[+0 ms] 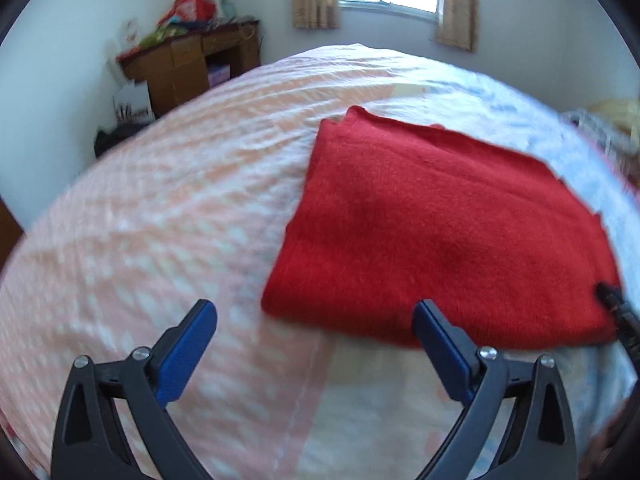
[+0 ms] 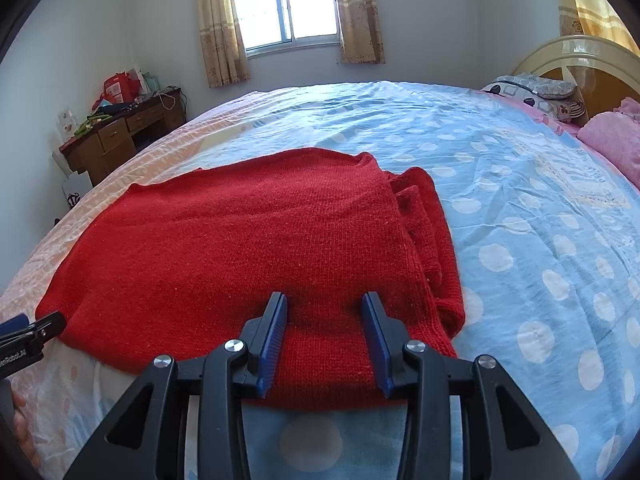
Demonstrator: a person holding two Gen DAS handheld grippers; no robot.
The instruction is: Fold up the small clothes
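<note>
A red knitted sweater lies folded into a flat rectangle on the bed; in the right wrist view the sweater shows stacked folded layers along its right side. My left gripper hovers wide open over the bedcover at the sweater's near left corner, with nothing between its blue pads. My right gripper stands partly open over the sweater's near edge, its tips resting on flat fabric that is not pinched. One left finger shows at the sweater's left corner.
The bedcover is light blue with white dots, peach toward the left. A cluttered wooden desk stands by the far wall. Pillows and a pink blanket lie by the headboard at right.
</note>
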